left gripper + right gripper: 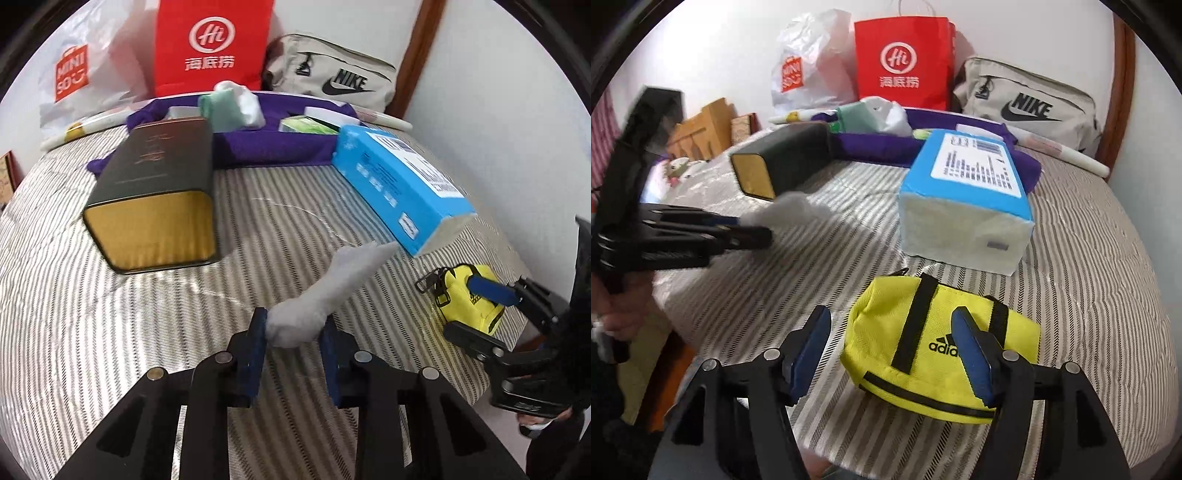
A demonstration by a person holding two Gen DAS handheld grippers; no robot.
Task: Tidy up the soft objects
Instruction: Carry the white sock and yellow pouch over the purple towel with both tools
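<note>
Two tongs: left [293, 330] grips grey sock [332, 291], right [892, 356] open.

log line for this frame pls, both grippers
left gripper: shut on white sock | right gripper: jaws open over yellow pouch | surface: striped bed

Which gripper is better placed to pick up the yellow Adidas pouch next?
The right gripper. Its jaws stand open right at the yellow pouch, one finger over the pouch's top, nothing gripped. The left gripper is already occupied, shut on a white sock, and sits off to the side.
</note>
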